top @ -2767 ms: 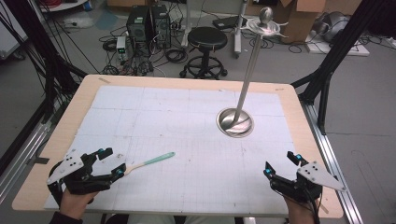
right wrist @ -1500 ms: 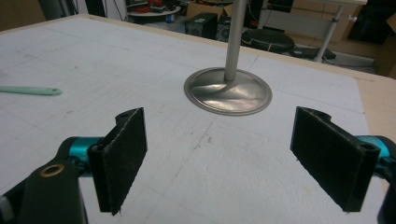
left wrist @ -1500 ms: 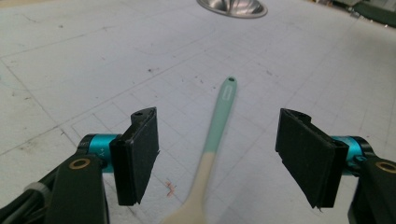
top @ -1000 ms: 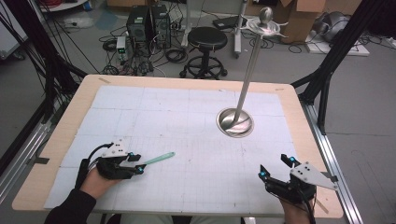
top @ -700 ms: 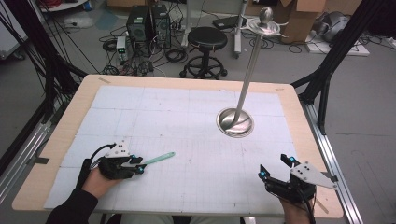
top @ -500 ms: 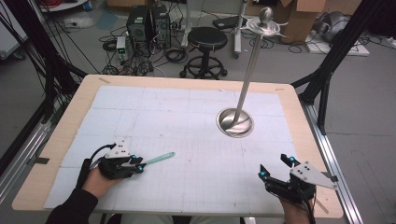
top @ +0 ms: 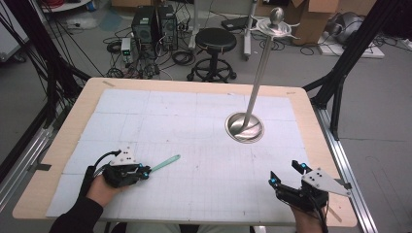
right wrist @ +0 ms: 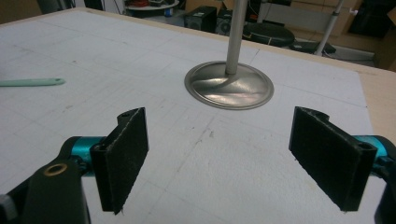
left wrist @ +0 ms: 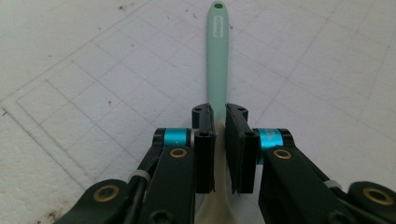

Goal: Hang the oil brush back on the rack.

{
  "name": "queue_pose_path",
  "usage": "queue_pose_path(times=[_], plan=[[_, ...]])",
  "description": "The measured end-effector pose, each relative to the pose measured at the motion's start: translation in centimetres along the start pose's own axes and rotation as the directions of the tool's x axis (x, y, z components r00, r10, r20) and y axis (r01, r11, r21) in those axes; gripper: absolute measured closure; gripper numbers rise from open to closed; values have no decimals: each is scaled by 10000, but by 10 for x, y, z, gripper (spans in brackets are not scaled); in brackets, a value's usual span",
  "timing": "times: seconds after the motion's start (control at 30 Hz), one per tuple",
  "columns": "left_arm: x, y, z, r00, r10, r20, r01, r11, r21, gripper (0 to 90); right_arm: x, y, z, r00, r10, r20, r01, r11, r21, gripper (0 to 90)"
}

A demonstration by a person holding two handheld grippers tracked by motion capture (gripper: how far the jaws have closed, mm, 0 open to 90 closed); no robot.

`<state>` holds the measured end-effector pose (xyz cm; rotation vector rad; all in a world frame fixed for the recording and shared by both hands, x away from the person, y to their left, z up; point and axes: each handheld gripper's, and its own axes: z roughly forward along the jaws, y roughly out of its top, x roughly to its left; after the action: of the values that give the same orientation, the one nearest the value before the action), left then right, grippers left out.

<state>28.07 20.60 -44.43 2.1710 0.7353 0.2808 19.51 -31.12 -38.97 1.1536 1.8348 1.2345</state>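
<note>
Mint spatula [left wrist: 217, 60] handle embossed, writing unreadable.

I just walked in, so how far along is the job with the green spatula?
Done: the left gripper has closed on the spatula. In hand: the grip, with the spatula lying on the table. Left: lifting it, perhaps toward the metal stand. The right gripper waits open.

bright even light, soft shadows, slight blur
</note>
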Motion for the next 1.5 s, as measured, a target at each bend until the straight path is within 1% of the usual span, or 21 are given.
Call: queue_pose_path(times=[0.1, 0.2, 0.33, 0.43, 0.47, 0.5, 0.57, 0.63, 0.7, 0.77, 0.87, 0.97, 1.03, 1.1, 1.13, 1.23, 1.3, 1.33, 1.37, 1.4, 1.5], plan=[[0, 0, -2, 9998, -195, 93, 196, 9997, -127, 820, 0, 0, 0, 10000, 12, -29, -12, 10000, -14, 181], [-1, 1, -7, 9987, -429, 286, 445, 9974, -559, 821, 0, 0, -1, 10000, 21, -15, -21, 10000, -55, 181], [-2, 3, -14, 9966, -692, 450, 739, 9908, -1132, 821, 0, 0, 0, 10000, 42, -34, -42, 10000, -39, 181], [-2, 4, -18, 9943, -910, 556, 986, 9834, -1526, 821, 0, 0, 0, 10000, 86, -41, -86, 9999, -63, 181], [-2, 5, -20, 9935, -950, 627, 1044, 9800, -1693, 821, 0, 0, 0, 9999, 108, -66, -108, 9999, -74, 181], [-4, 6, -23, 9919, -1080, 676, 1195, 9726, -1993, 821, 0, 0, 0, 9998, 151, -101, -152, 9998, -127, 181], [-8, 8, -27, 9890, -1207, 860, 1384, 9597, -2446, 820, 0, 1, 0, 9972, 641, -396, -655, 9973, -347, 180], [-16, 13, -32, 9908, -1032, 873, 1240, 9511, -2828, 820, 1, 3, 2, 9918, 992, -807, -1047, 9922, -673, 180], [-22, 17, -35, 9923, -859, 891, 1098, 9429, -3143, 820, 4, 7, 4, 9906, 938, -997, -1023, 9912, -839, 180], [-29, 23, -38, 9927, -677, 996, 983, 9333, -3455, 820, 8, 10, 8, 9865, 929, -1345, -1050, 9908, -859, 179], [-38, 30, -40, 9919, -462, 1179, 876, 9227, -3755, 820, 15, 14, 15, 9806, 849, -1769, -1023, 9905, -920, 176], [-47, 36, -43, 9917, -248, 1261, 744, 9111, -4055, 820, 28, 23, 22, 9730, 546, -2242, -811, 9905, -1107, 175], [-52, 39, -45, 9924, -58, 1228, 576, 9047, -4222, 820, 41, 32, 26, 9637, 248, -2659, -602, 9902, -1258, 176], [-59, 42, -47, 9939, 223, 1084, 261, 9046, -4255, 820, 57, 41, 31, 9495, -56, -3138, -380, 9905, -1324, 179], [-62, 44, -48, 9942, 343, 1019, 127, 9038, -4277, 820, 65, 45, 35, 9381, -108, -3461, -399, 9895, -1390, 183], [-70, 47, -49, 9932, 446, 1077, 82, 8948, -4464, 820, 85, 56, 44, 9083, -159, -4180, -512, 9875, -1488, 184], [-76, 49, -50, 9919, 564, 1140, 21, 8889, -4582, 820, 95, 61, 49, 8922, -184, -4513, -577, 9864, -1541, 184], [-79, 50, -50, 9913, 609, 1165, -4, 8876, -4606, 820, 100, 62, 51, 8796, -167, -4753, -647, 9859, -1543, 185], [-81, 51, -49, 9909, 664, 1175, -44, 8861, -4634, 820, 104, 63, 54, 8723, -128, -4887, -698, 9861, -1505, 185], [-83, 52, -49, 9901, 685, 1226, -31, 8834, -4686, 820, 107, 63, 56, 8665, -108, -4990, -701, 9872, -1431, 185], [-91, 55, -48, 9889, 799, 1249, -100, 8762, -4819, 820, 114, 63, 60, 8577, -73, -5141, -703, 9888, -1314, 186]])
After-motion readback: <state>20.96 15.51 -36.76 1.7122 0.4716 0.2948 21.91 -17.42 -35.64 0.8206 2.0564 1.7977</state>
